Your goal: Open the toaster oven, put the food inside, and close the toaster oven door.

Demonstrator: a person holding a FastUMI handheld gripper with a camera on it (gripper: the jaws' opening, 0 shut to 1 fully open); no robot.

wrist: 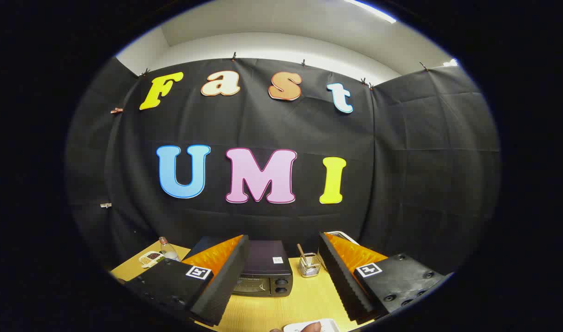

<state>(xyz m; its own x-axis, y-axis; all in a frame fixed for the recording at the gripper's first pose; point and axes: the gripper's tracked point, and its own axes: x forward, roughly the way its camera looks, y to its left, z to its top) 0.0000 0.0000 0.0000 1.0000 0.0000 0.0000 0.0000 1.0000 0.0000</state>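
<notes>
Tongs (281, 276): standing wide apart, gripping nothing, touching nothing, hovering above the yellow wooden counter (309, 299). Black boxy toaster oven (265, 272): sitting on the counter ahead, between the fingers, door closed, partly hidden behind the left finger. Wire mesh cup (309, 265) holding a stick: standing just beside the oven's right side. Small clear bottle (168, 250) and white dish of dark bits (150, 257): resting beyond the left finger. White tray edge (316, 326): lying nearest, below the fingers.
</notes>
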